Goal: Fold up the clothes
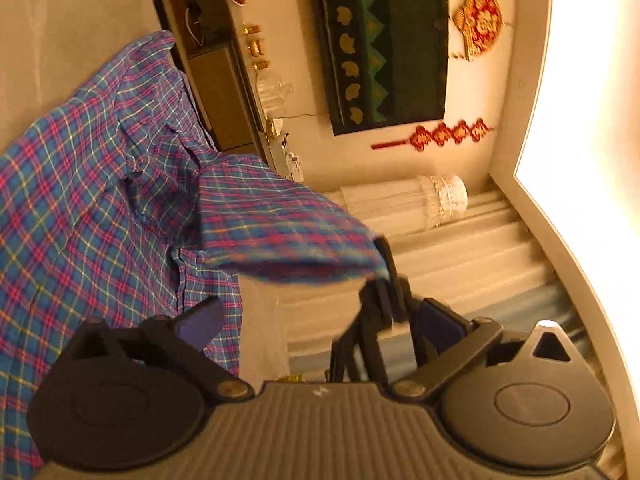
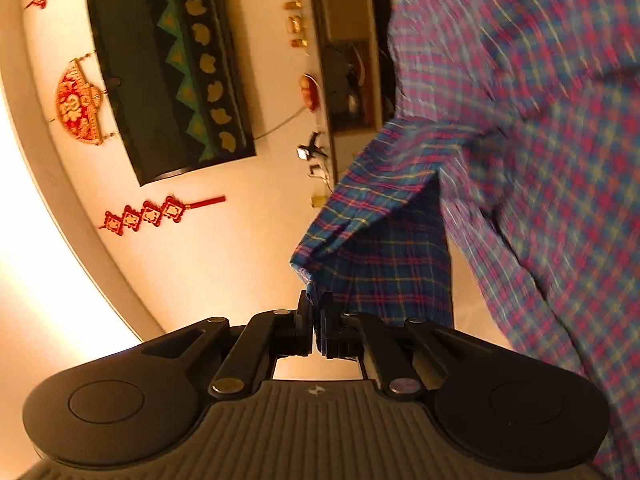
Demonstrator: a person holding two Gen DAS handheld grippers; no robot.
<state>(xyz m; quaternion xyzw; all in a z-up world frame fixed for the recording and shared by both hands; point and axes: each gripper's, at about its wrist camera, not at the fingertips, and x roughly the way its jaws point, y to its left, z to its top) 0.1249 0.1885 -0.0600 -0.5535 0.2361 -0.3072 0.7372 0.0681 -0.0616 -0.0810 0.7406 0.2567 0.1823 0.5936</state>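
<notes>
- Wall (image 2: 192, 264): hung with a dark cloth (image 2: 168, 76) and red ornaments; the surface below is out of view.
- Shirt (image 1: 100, 200): plaid, held in mid-air.
- Right gripper (image 2: 318, 328): clamped on a shirt corner; keep it pinched.
- Left gripper (image 1: 316, 320): spread wide, holding nothing; you should take the opposite corner before lowering.

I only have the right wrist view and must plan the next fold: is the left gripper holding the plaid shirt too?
Observer: No. The left gripper is open wide and grips no cloth.
Operator: Where is my right gripper relative to it?
Observer: The right gripper shows just ahead of the left one, between its spread fingers, pinching a raised corner of the plaid shirt.
</notes>
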